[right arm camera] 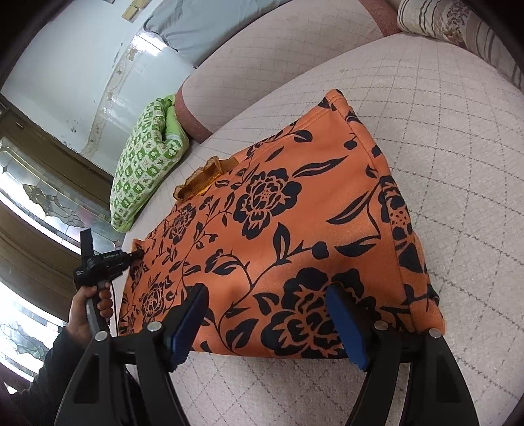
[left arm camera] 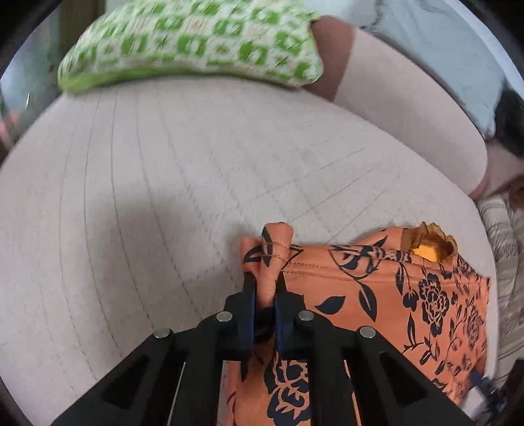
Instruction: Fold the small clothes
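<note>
An orange garment with a black flower print [right arm camera: 294,222] lies spread on the quilted beige sofa seat [right arm camera: 442,147]. In the left wrist view the garment [left arm camera: 376,295] fills the lower right. My left gripper [left arm camera: 265,281] is shut on a bunched corner of it, the fabric pinched between the blue pads. That gripper also shows in the right wrist view [right arm camera: 136,254], at the garment's far left corner. My right gripper [right arm camera: 267,295] is open, its blue pads [right arm camera: 193,314] apart above the garment's near edge, holding nothing. A frilly orange trim [right arm camera: 199,182] pokes out at the garment's far edge.
A green and white patterned cushion [left arm camera: 193,42] lies at the back of the seat, also in the right wrist view [right arm camera: 144,157]. The sofa backrest [left arm camera: 409,108] rises on the right. A striped cushion [right arm camera: 458,29] sits at the far corner. A glass-panelled door [right arm camera: 39,203] stands behind.
</note>
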{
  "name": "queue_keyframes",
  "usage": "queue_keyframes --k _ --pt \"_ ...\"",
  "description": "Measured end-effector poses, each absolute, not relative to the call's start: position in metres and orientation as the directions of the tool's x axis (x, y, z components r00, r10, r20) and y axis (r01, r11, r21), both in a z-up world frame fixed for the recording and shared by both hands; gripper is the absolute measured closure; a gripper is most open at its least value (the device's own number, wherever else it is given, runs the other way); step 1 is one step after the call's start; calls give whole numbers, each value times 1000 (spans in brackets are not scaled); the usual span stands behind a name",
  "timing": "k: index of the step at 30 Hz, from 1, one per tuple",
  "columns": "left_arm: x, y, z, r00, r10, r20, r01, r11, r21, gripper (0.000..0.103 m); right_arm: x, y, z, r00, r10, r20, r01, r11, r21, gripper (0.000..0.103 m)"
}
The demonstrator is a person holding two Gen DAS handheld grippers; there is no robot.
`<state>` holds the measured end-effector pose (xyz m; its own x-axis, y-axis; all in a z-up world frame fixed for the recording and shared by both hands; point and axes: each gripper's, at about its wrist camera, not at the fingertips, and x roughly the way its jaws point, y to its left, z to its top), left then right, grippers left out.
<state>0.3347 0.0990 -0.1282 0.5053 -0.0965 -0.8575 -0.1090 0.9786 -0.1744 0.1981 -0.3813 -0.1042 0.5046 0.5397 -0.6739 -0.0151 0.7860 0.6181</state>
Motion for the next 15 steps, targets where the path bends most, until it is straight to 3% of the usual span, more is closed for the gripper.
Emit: queue_keyframes --k 3,9,12,14,15 --pt "336 92 -151 506 -40 -861 -100 990 -105 92 201 -379 -105 498 539 -679 -24 791 611 26" --pt "322 104 -108 548 37 -836 -192 978 -83 76 198 -380 -106 501 546 -672 -22 784 620 26" --pt "291 95 -82 610 73 -789 -178 983 -46 56 195 -384 -104 514 558 -651 -13 764 645 26" --pt "257 83 -66 659 70 -749 -162 985 -51 35 191 -388 -101 529 571 -628 -17 747 665 26" --pt "241 80 -59 679 68 -731 -153 987 -51 32 187 -390 -99 538 577 -615 -18 737 676 26"
